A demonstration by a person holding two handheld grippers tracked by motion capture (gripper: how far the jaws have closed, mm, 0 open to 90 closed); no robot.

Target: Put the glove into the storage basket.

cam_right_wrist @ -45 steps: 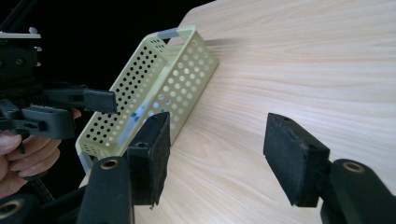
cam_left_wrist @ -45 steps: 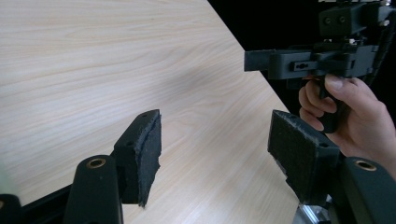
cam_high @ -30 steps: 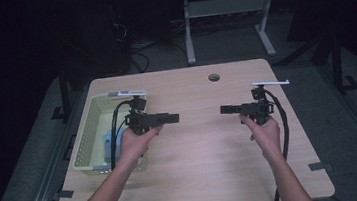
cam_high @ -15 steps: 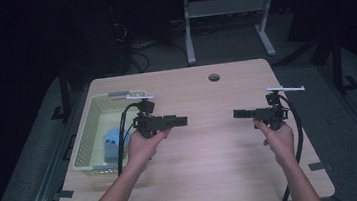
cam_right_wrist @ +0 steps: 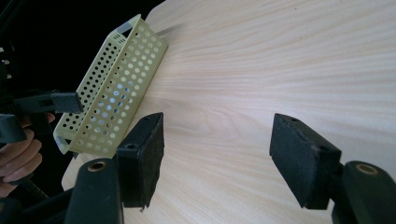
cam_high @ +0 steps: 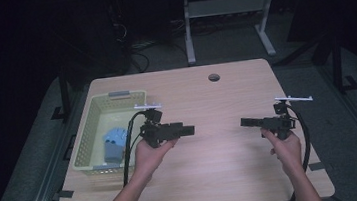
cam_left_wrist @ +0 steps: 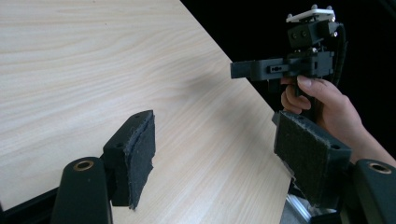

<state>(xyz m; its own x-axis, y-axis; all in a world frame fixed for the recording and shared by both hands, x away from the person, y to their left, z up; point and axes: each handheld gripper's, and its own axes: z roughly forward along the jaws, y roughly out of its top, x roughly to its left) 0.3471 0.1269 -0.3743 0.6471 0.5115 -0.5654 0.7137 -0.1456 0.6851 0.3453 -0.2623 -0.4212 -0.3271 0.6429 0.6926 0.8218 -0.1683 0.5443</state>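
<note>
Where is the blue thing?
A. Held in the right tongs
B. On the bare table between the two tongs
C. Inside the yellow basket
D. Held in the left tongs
C. In the high view the blue thing lies inside the yellow basket at the table's left side, while both tongs, the left and the right, stand open with nothing between their pads.

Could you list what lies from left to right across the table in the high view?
basket → blue thing inside it → left gripper → right gripper
</note>
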